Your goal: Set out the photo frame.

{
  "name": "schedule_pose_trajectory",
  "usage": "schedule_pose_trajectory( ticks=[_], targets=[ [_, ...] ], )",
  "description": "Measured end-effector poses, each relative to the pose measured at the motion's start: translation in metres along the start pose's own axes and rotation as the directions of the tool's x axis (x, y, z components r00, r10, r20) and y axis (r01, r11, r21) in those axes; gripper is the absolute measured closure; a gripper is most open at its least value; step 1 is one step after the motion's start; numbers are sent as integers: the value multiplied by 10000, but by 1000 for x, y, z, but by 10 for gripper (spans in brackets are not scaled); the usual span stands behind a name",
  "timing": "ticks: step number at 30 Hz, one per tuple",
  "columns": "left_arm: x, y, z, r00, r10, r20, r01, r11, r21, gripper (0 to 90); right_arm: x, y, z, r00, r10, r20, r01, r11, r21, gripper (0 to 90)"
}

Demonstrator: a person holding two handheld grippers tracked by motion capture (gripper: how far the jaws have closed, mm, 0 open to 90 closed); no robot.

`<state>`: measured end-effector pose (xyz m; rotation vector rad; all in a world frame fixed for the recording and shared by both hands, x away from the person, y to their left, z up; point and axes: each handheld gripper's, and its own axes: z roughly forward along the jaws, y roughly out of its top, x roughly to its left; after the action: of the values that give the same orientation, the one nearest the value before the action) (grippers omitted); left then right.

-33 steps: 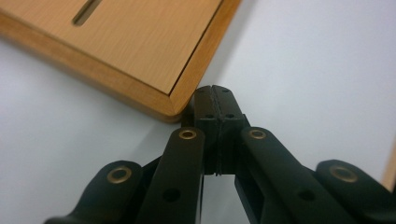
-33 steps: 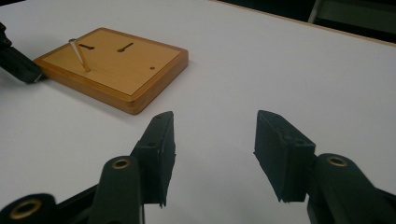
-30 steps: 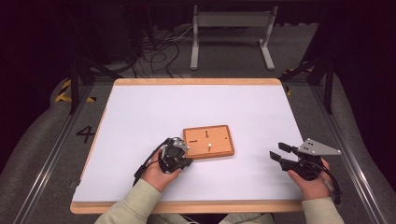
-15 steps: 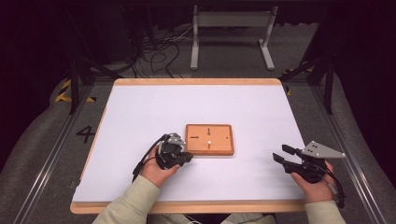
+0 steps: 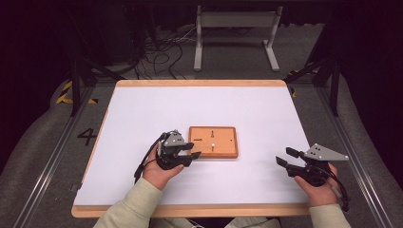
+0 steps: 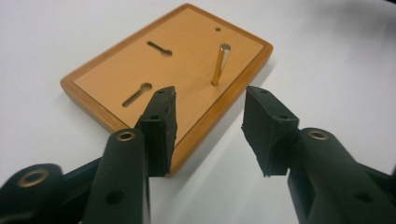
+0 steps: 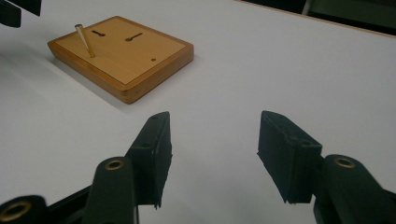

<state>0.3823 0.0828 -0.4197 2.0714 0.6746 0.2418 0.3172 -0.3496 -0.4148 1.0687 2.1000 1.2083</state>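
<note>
A small wooden board [image 5: 213,141] lies flat in the middle of the white table. It has two keyhole slots [image 6: 159,48] and one brass peg [image 6: 220,65] standing upright in it. My left gripper [image 5: 194,150] is open at the board's left edge; in the left gripper view [image 6: 210,116] its jaws straddle the near edge, with nothing between them. My right gripper [image 5: 285,156] is open over bare table well to the right of the board. In the right gripper view [image 7: 212,140] the board [image 7: 121,51] and peg [image 7: 85,41] lie ahead at upper left.
The white tabletop [image 5: 142,114] has a wooden rim and bare surface all round the board. Beyond the far edge stand a metal frame [image 5: 235,28] and loose cables [image 5: 161,52] on the floor. The left gripper's jaw tip [image 7: 14,9] shows at the corner of the right gripper view.
The board has turned from slightly tilted to square with the table. My left gripper has shifted a little forward beside it. The right gripper has drifted slightly right and nearer.
</note>
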Motion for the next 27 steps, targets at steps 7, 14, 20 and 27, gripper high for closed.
schedule_pose_trajectory(
  ticks=[7,14,20,27],
  targets=[
    [4,4,6,9992,-386,73,390,9971,-650,483,2,1,2,10000,11,-50,-10,10000,74,447],
    [4,8,26,9989,-426,218,447,9934,-1058,463,1,-1,1,9997,186,-145,-186,9998,-20,438],
    [0,8,41,9992,-182,342,221,9932,-1147,465,0,-4,-2,9997,228,-98,-229,9997,-60,437],
    [3,6,62,9980,-100,629,168,9940,-1084,483,-2,-9,-9,9993,366,46,-365,9993,-70,437]
  ],
)
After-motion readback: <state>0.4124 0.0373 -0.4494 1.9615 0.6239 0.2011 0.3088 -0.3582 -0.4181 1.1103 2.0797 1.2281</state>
